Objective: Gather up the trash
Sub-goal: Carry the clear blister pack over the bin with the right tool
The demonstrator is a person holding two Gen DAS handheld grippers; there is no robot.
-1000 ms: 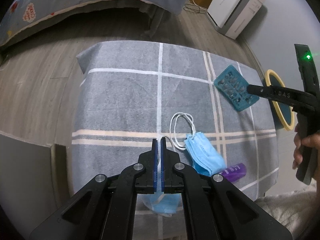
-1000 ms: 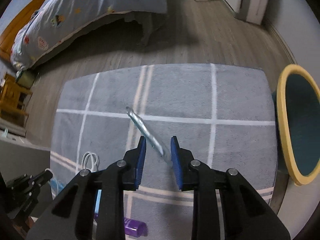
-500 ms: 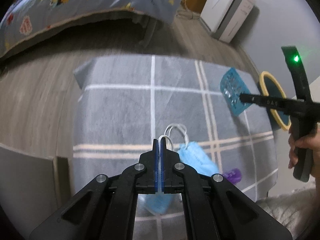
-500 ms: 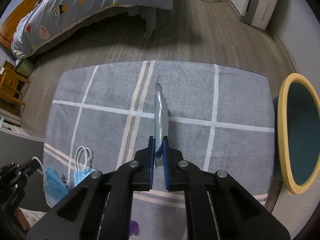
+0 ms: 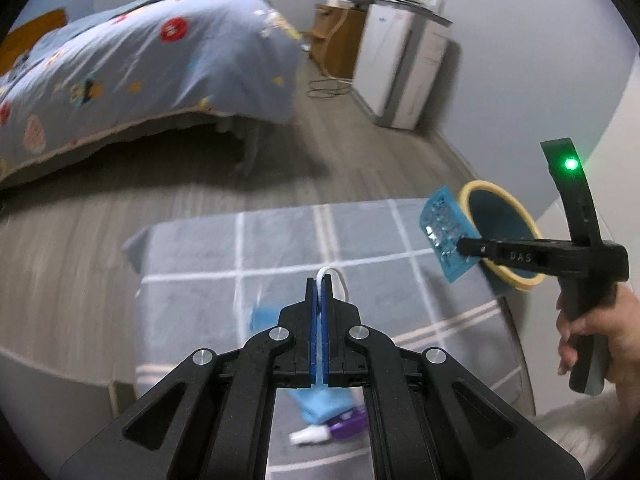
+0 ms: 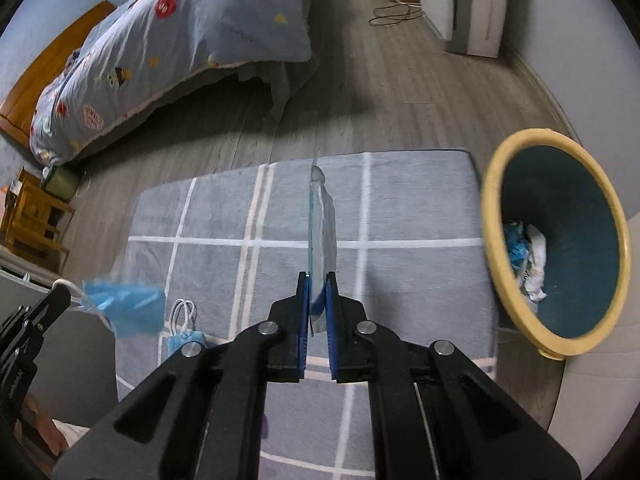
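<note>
Blue-padded left gripper (image 5: 319, 292) is clamped tight on the white ear loop of a blue face mask (image 6: 132, 307), mask hanging clear of the rug, blurred; seen from the right wrist view it dangles at the rug's left edge. Right gripper (image 6: 318, 294) pinched shut on a teal blister pack (image 5: 448, 238), held edge-on between the blue pads and sticking forward past the fingertips; its jaws have just been closing onto the pack. A hand (image 5: 588, 332) grips the right gripper's handle, green light on its top bar

On the grey rug (image 6: 420, 208) with white and cream grid lines, near edge: a second blue face mask (image 6: 182, 338) with its white loops lies flat near the left edge, and a purple bottle (image 5: 344, 426) with a white cap lies on its side just beside it, partly hidden by the left gripper

Just off the rug's right edge stands a yellow-rimmed teal bin (image 6: 552, 240), open mouth toward the camera, blue and white crumpled scraps already inside

Beyond the rug's far edge: grey wood floor, bed (image 6: 180, 40) with a patterned blue quilt, white appliance (image 5: 404, 68) by the wall
</note>
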